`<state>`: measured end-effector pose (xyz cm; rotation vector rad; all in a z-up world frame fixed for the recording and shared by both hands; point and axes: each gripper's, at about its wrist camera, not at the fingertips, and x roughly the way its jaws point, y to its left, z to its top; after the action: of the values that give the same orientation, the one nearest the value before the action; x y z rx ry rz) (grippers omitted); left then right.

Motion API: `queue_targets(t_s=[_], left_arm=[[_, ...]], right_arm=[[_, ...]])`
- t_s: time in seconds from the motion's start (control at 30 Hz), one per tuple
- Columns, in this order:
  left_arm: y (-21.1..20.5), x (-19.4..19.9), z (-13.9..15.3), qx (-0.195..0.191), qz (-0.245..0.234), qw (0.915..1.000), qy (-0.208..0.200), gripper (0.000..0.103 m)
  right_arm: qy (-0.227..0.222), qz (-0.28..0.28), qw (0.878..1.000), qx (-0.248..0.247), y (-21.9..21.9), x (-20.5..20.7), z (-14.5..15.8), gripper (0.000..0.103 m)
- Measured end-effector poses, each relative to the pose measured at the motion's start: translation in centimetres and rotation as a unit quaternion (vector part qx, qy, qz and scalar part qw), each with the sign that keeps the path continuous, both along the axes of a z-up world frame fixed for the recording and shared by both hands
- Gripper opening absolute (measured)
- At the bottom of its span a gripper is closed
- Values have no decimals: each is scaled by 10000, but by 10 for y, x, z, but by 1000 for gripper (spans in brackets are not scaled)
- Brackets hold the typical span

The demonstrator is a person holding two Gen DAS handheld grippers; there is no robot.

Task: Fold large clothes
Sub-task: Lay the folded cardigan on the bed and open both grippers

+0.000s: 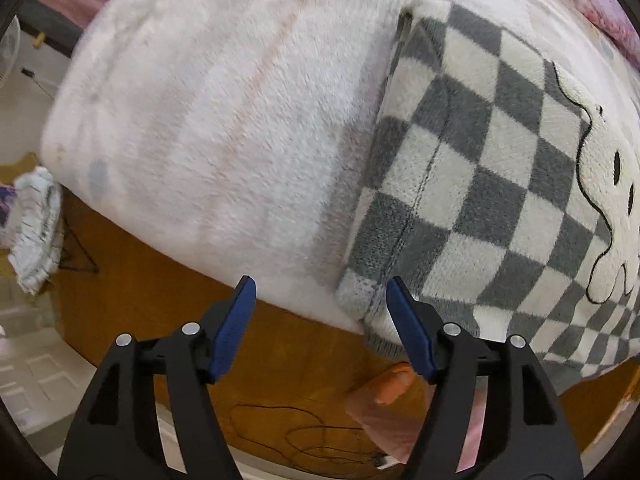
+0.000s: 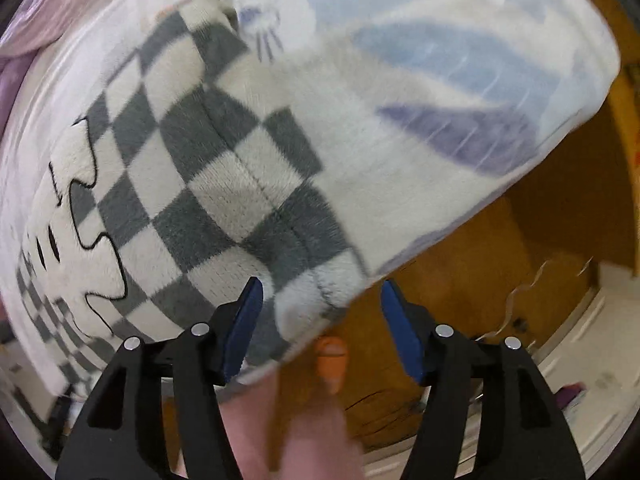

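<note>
Since the checkered fleece garment point(image 1: 480, 184) lies flat on the pale fleece blanket point(image 1: 208, 120) covering the bed, its hem at the bed's near edge above the orange-brown floor point(image 1: 168, 304), it looks soft, thick, light and limp, likely to sag unless lifted by two corners at once. Over the hem's left corner the left tool point(image 1: 320, 312) stands released, nothing between its blue pads; over the right corner the right tool point(image 2: 322, 312) gapes too, cloth beneath it ungripped; the seamed hem corners seem the best hold.

fluffy grey-and-white checkered garment point(image 1: 472, 184) with cartoon face, folded flat, lying on the pale blanket point(image 1: 224, 128), near its edge
</note>
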<state>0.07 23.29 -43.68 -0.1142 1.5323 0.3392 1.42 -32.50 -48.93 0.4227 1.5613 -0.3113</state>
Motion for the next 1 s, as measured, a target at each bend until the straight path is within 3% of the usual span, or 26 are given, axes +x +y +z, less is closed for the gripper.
queue_targets(t_s=[0.1,0.13,0.17,0.2,0.27,0.37,0.47,0.6,0.63,0.7,0.73,0.8,0.87,1.0], left_arm=[[-15,17,12,70,-110,9998,-115,70],[-20,20,17,26,-141,9998,-169,69],[-25,19,21,-48,-183,9996,-216,64],[-30,13,14,-85,-232,9994,-258,55],[-41,4,21,-137,-295,9990,-301,49],[-49,16,-15,-418,-277,9986,-141,37],[-52,23,-63,-180,-362,9987,296,36],[-46,29,-66,-307,-201,9987,355,40],[-45,28,-64,-325,-183,9986,382,42],[-42,27,-61,-134,-182,9983,542,66],[-40,27,-58,-124,-152,9981,586,71],[-35,25,-49,-305,-1,9980,551,71],[-32,26,-38,-410,123,9976,546,75],[-29,37,-12,-617,99,9976,306,83]], right_arm=[[-264,322,9980,-466,4,-1,26,58],[-392,506,9962,-586,9,1,36,51],[-547,697,9946,-546,15,8,45,32],[-644,839,9935,-429,26,19,55,24],[-547,1161,9916,-175,27,18,43,17],[265,1404,9897,-24,35,19,-22,14],[679,1150,9910,103,34,19,-90,12],[840,911,9923,23,31,24,-86,12],[852,894,9923,54,30,24,-83,14],[924,866,9919,129,26,26,-77,15],[949,849,9917,184,23,27,-72,19],[874,695,9929,401,16,29,-60,40],[670,438,9952,564,5,32,-40,81],[496,437,9969,426,-12,41,-11,86]])
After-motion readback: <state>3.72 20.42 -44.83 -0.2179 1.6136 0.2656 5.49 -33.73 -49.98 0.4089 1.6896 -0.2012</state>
